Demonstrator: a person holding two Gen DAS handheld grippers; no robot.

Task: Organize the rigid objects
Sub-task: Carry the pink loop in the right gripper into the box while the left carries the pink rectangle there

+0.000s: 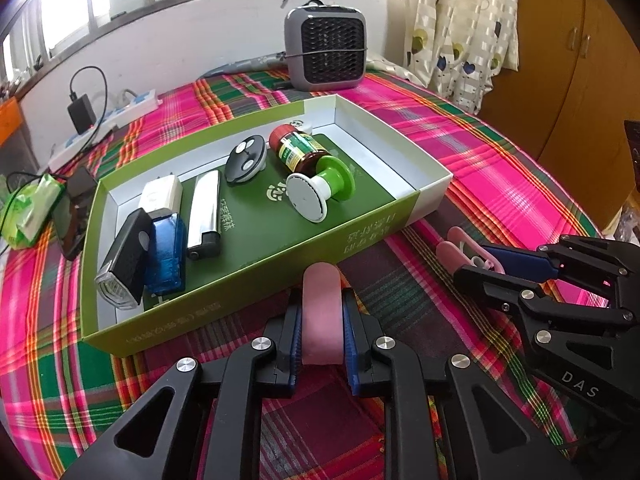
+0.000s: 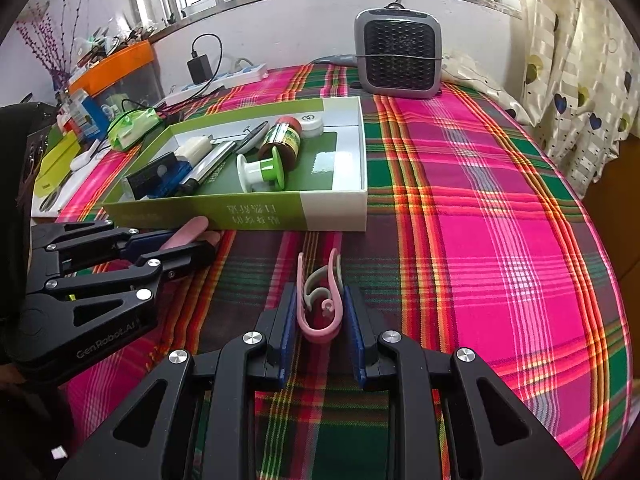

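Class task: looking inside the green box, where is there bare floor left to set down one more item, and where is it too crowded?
In the green box, the free patch is the right end, between the green-and-white stamp, the brown bottle and the white right wall; a smaller strip runs along the near wall. The left end is crowded: black light, blue case and silver lighter lie packed side by side.

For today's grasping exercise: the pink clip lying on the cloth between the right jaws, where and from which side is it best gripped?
Grip the pink clip across its two long outer arms near the closed curved end, coming from the near side along its length. It lies flat, open end toward the box, so the right gripper already straddles its narrow width.
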